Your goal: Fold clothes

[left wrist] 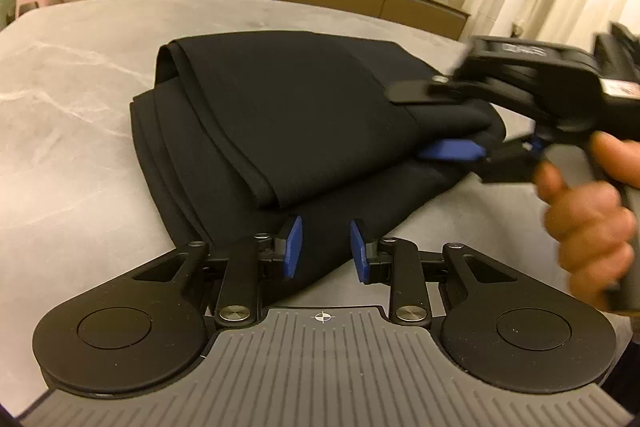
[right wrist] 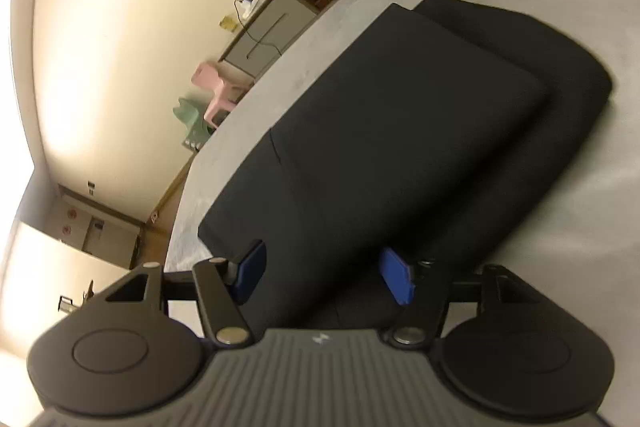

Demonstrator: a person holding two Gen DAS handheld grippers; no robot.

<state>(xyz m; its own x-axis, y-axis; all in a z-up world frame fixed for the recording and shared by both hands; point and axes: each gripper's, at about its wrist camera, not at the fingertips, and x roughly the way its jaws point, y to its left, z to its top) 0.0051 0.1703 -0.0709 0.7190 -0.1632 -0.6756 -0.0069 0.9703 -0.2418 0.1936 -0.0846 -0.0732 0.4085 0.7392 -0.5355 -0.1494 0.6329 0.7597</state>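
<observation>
The black garment [left wrist: 304,115] lies folded on the table [left wrist: 80,115]; the right hand-held gripper [left wrist: 436,123] straddles its top flap edge, jaws open. The left hand-held gripper [left wrist: 326,247] hovers open, empty, over the near edge. Next, judged: close on the flap and fold again.

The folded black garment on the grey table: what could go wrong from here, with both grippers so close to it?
1. The right gripper has one blue pad under the top fold of the folded black garment and one finger above it; pulling away may drag that fold open.
2. The layers are not aligned: lower edges stick out at the left, so the stack may end up uneven.
3. The open left gripper sits over the near edge and could nudge the garment along the smooth grey table.
</observation>
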